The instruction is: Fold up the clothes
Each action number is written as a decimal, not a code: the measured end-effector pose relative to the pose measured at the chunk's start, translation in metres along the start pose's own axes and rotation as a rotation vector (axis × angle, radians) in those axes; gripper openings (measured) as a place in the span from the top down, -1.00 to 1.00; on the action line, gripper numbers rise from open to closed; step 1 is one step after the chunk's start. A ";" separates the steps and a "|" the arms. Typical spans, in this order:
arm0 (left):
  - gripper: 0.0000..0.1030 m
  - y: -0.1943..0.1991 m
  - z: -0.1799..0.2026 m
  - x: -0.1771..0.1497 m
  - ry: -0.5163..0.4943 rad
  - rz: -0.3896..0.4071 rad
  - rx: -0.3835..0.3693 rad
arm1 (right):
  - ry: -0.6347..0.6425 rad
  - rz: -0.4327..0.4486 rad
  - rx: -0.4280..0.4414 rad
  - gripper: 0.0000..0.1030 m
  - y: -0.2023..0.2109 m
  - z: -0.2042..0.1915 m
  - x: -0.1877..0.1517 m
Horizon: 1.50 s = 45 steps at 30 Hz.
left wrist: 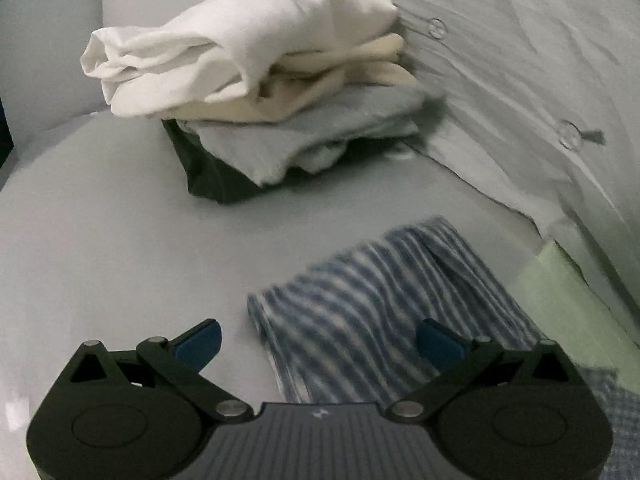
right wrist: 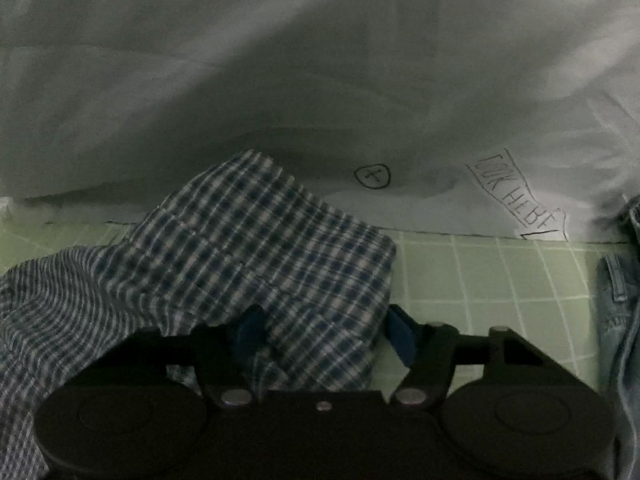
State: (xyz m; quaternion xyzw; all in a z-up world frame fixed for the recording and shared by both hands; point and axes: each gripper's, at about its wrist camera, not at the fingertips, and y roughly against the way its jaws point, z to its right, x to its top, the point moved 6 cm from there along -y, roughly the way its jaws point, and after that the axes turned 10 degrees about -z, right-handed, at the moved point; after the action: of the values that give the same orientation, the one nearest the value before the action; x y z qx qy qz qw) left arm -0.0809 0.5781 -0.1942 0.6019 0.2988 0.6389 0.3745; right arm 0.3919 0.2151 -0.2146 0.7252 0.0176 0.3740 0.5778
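Left gripper (left wrist: 318, 340): your claw stands wide apart and holds nothing; it hovers over the near end of the striped cloth (left wrist: 360, 312).

Right gripper (right wrist: 324, 330): the two blue fingers sit either side of a raised fold of the checked garment (right wrist: 272, 248). There is cloth between them, but whether they actually pinch it, you cannot tell from this view.

Striped cloth: lies on the pale sheet (left wrist: 120, 220), partly doubled over, blurred in the left view. In the right view it runs off to the left, beside or under the checked piece; which one is unclear.

Checked garment: heaped on the green gridded mat (right wrist: 500, 280), peaked and not flat.

Stack (left wrist: 260, 80): white, cream, pale blue and dark pieces piled at the far side, well apart from your claws.

Denim (right wrist: 616, 300): at the right edge of the mat.

Handling: judged thin woven cotton, light, limp and not fragile. It will sag and bunch, and layers may slide over each other.

Where to hold: take an edge or corner, a single layer if you can. The mid-panel only gathers a wad.
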 end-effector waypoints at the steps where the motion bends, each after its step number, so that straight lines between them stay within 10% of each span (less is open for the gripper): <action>1: -1.00 -0.004 -0.001 0.003 -0.002 -0.003 -0.007 | 0.002 -0.001 0.001 -0.34 -0.001 0.001 0.001; 5: -0.89 -0.015 0.001 0.009 -0.018 -0.018 -0.037 | 0.024 0.000 0.010 -0.19 -0.001 0.000 0.002; 7: -0.61 -0.016 0.003 0.008 -0.025 -0.014 -0.032 | 0.033 0.002 0.019 0.02 0.000 -0.002 0.003; 11: 0.60 -0.012 0.004 0.004 -0.045 0.017 -0.017 | 0.096 0.075 0.014 0.76 0.012 -0.018 0.021; 14: 0.69 -0.005 0.003 0.009 -0.077 0.034 -0.002 | 0.144 0.129 0.011 0.88 0.022 -0.031 0.035; 23: 0.70 0.034 -0.023 0.058 -0.198 0.224 0.128 | 0.283 0.289 0.003 0.90 0.050 -0.071 0.074; 29: 0.65 0.010 -0.052 0.064 -0.141 0.141 0.196 | 0.319 0.215 0.056 0.86 0.012 -0.116 0.077; 31: 0.51 0.006 -0.053 0.056 -0.141 0.088 0.180 | 0.310 0.155 0.049 0.65 -0.003 -0.120 0.074; 34: -0.11 0.018 -0.051 0.043 -0.134 0.062 0.118 | 0.259 0.161 0.066 -0.29 0.008 -0.106 0.069; 36: -0.48 0.031 -0.051 0.033 -0.097 0.057 0.057 | 0.222 0.182 0.087 -0.38 0.023 -0.092 0.063; 45: -0.58 0.070 -0.012 -0.040 -0.198 -0.053 -0.137 | 0.204 0.011 0.138 -0.55 0.028 -0.021 -0.004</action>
State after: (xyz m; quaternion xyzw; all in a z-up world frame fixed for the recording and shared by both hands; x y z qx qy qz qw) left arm -0.1014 0.5073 -0.1587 0.6268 0.2318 0.5854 0.4590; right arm 0.3658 0.2208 -0.1915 0.7216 0.0983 0.4469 0.5196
